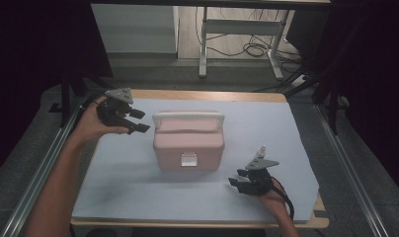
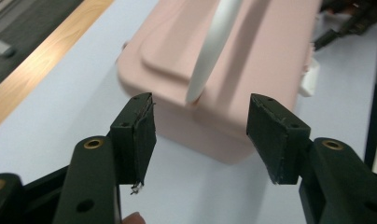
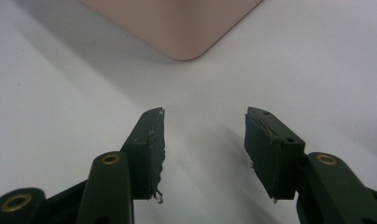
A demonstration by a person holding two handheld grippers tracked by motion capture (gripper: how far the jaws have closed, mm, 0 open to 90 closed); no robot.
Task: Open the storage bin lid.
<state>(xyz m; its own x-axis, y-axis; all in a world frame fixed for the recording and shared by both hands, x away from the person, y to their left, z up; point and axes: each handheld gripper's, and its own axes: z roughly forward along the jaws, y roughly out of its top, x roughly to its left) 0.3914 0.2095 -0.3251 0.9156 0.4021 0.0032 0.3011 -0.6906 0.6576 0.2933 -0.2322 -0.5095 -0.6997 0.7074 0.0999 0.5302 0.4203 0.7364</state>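
Pink box (image 1: 188, 143) sits shut near the middle of the pale blue surface (image 1: 286, 128), its white handle (image 1: 187, 116) lying along the far side of the lid and a white latch (image 1: 189, 159) on the near face. In the right tool view the box is cut off to one rounded corner (image 3: 184, 49). In the left tool view the handle (image 2: 212, 51) arches over the lid, and the latch shows as a sliver at the box's edge. The left tool (image 1: 139, 120) hangs released beside the box's far left corner, apart from it. The right tool (image 1: 235, 177) rests released at the near right, bare surface between it and the box and room all round
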